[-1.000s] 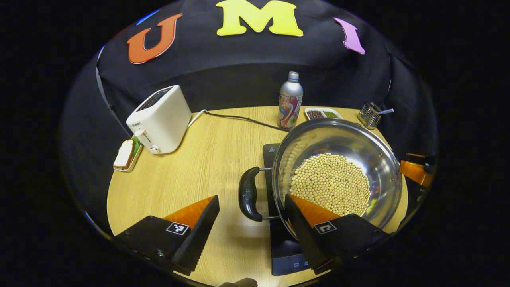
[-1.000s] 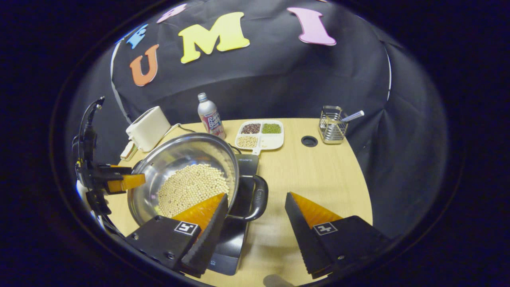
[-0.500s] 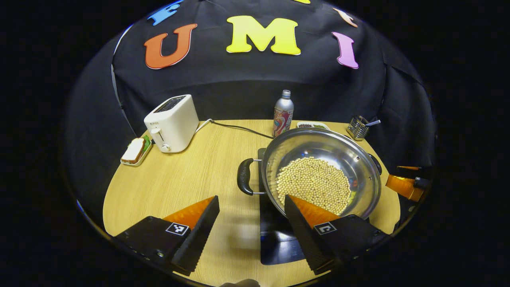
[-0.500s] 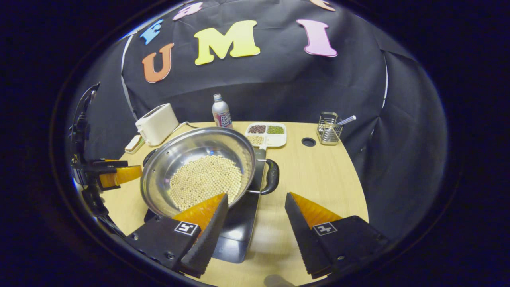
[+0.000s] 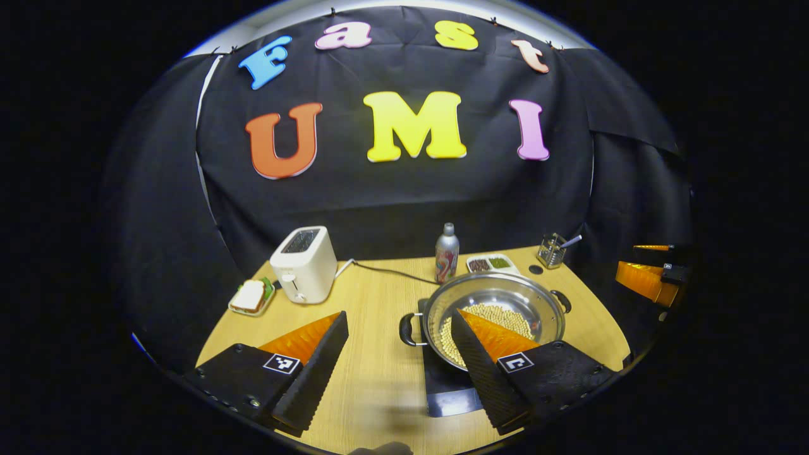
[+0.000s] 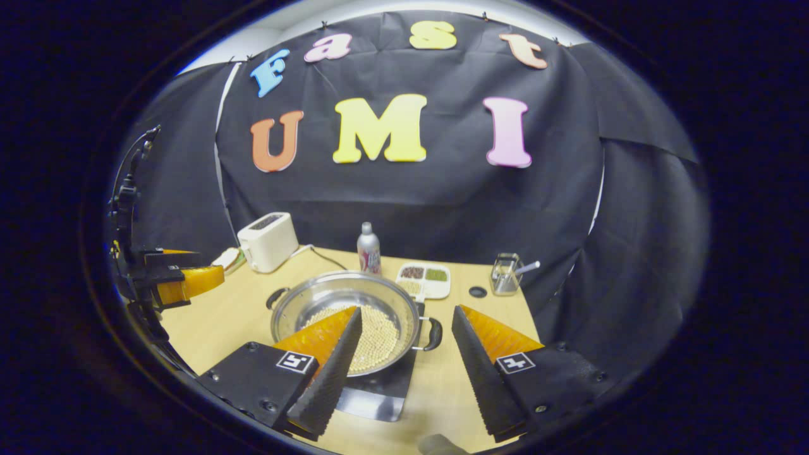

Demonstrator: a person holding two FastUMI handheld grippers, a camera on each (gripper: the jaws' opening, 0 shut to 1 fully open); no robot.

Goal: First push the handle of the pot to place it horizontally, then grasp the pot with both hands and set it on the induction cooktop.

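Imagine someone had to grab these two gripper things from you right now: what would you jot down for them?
Left gripper: open, holding nothing, drawn back from the pot.
Right gripper: open, holding nothing, also clear of the pot.
The pot, with beans in it, sits on the induction cooktop on the table; both side handles lie level.
Done: handle pushed, pot set down.
Left: nothing that I can see; just park the grippers.

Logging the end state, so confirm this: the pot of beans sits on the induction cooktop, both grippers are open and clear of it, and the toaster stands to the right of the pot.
One detail is wrong. In the left gripper view the toaster stands to the left of the pot, not the right. The rest holds: the pot sits on the induction cooktop, and the left gripper and right gripper are open and clear of it.
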